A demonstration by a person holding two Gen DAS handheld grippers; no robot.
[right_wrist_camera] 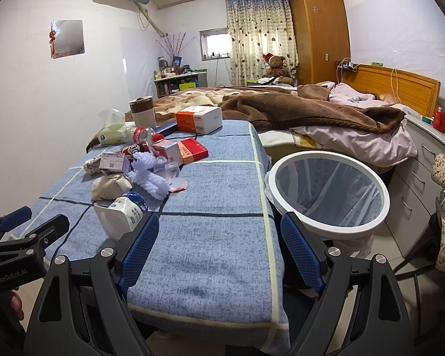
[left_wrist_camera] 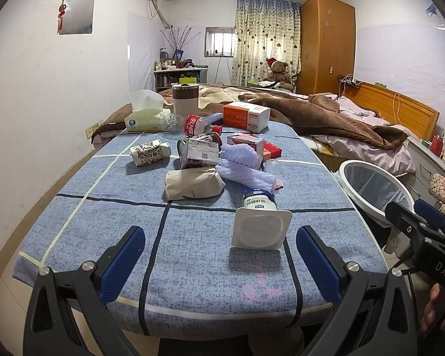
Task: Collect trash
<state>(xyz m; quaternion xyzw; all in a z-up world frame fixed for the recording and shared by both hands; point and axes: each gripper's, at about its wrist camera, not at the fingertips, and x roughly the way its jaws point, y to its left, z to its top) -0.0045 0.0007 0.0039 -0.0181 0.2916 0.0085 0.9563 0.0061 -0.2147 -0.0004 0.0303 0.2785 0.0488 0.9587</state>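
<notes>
Trash lies on a blue checked tablecloth (left_wrist_camera: 109, 222): a white yogurt bottle (left_wrist_camera: 259, 216) on its side nearest me, a crumpled beige paper bag (left_wrist_camera: 192, 184), lilac foam netting (left_wrist_camera: 243, 166), small cartons (left_wrist_camera: 149, 152), a cola bottle (left_wrist_camera: 197, 124) and red boxes (left_wrist_camera: 271, 148). My left gripper (left_wrist_camera: 219, 264) is open and empty, just in front of the yogurt bottle. My right gripper (right_wrist_camera: 219, 249) is open and empty over the table's near right part, the yogurt bottle (right_wrist_camera: 124, 210) at its left finger. A white bin (right_wrist_camera: 326, 190) with a clear liner stands right of the table.
A tissue pack (left_wrist_camera: 146, 117), a brown-and-white cup (left_wrist_camera: 185, 96) and an orange-white box (left_wrist_camera: 246, 115) sit at the table's far end. A bed with a brown blanket (right_wrist_camera: 296, 109) lies behind. Drawers (right_wrist_camera: 421, 178) stand right of the bin.
</notes>
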